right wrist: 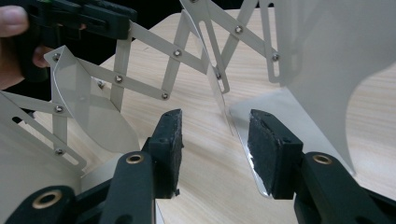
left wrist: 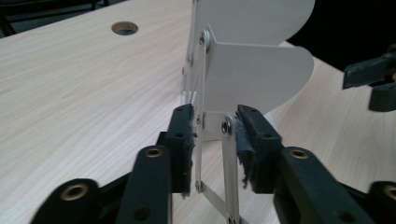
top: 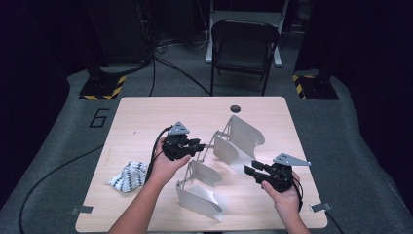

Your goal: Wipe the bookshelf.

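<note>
My left forearm comes in from the bottom edge, angled up and to the right, its hand wrapped around the left tongs point(top: 195, 146), which point right with their jaws parted, the pads not pressing. My right hand point(top: 284, 191) grips the right tongs point(top: 250, 169) from below; they point left, level, jaws standing apart with nothing clamped between them.

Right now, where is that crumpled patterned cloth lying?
In the high view the cloth lies on the table's left side near the front edge, just left of the person's left forearm and apart from the metal folding rack.
</note>
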`<move>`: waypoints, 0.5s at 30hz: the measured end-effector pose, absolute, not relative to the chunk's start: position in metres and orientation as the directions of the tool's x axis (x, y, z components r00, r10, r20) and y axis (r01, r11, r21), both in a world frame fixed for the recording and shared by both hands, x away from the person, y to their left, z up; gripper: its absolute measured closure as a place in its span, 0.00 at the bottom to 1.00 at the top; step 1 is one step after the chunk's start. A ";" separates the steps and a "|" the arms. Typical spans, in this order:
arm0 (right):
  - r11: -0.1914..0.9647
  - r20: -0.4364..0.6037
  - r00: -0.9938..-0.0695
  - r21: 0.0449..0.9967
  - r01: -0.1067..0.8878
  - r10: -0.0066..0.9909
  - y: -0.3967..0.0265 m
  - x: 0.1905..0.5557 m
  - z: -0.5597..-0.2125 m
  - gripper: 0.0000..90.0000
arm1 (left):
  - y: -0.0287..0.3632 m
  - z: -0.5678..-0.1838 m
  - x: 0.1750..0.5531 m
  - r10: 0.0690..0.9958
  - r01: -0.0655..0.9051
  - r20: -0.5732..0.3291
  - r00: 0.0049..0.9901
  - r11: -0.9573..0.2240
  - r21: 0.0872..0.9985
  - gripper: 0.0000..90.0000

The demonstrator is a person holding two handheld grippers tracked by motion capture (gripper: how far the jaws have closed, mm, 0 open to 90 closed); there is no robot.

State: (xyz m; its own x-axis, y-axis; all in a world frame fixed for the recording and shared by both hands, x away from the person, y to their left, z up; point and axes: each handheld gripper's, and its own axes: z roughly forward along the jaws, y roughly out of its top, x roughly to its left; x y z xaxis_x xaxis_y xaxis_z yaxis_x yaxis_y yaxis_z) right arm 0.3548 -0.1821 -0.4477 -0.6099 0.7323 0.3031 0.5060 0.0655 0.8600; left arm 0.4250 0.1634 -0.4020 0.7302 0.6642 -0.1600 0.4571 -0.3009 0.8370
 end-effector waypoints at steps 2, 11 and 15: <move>0.066 0.310 -0.627 0.862 0.502 0.715 -0.176 0.355 -0.445 0.61 | 0.173 -0.399 0.418 0.684 0.460 -0.165 0.710 -0.274 0.844 0.66; 0.155 0.282 -0.723 0.867 0.474 0.631 -0.152 0.320 -0.451 0.61 | 0.213 -0.404 0.384 0.732 0.466 -0.163 0.662 -0.231 0.854 0.58; 0.177 0.279 -0.743 0.865 0.469 0.608 -0.140 0.323 -0.456 0.62 | 0.225 -0.413 0.376 0.747 0.483 -0.169 0.643 -0.223 0.847 0.57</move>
